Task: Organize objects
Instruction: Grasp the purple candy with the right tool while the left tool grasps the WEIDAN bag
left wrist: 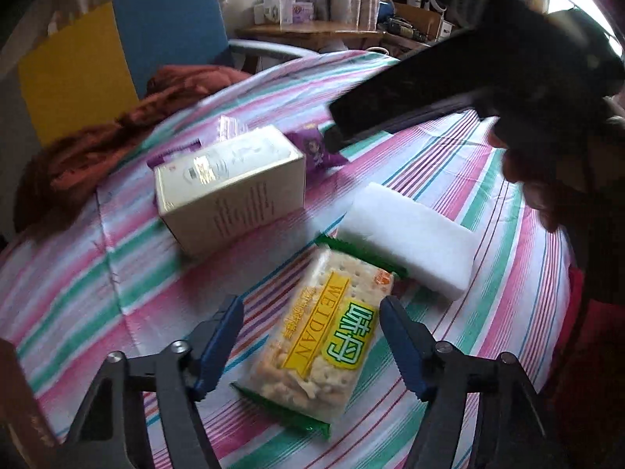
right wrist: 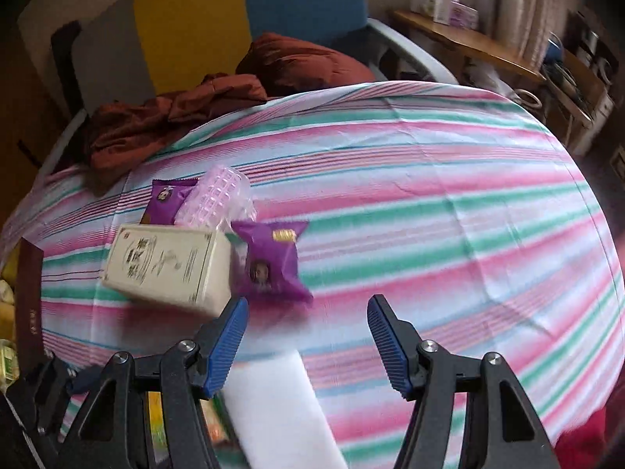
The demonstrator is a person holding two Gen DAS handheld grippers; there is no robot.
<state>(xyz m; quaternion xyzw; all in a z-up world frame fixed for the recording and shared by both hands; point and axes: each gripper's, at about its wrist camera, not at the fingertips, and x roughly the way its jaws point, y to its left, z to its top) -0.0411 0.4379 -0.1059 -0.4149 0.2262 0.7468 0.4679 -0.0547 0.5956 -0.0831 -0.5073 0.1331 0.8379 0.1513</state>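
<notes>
Fingers of our left gripper stand half-spread on either side of the cracker packet, not yet pressing it. We judge the packet light, crinkly and slick, its crackers brittle, so we should pinch it gently across the long sides. It lies on the striped cloth, one end tucked against the white foam block, with the cream box near. Our right gripper hangs part-open and empty over that block. Bare cloth stretches wide to its right.
</notes>
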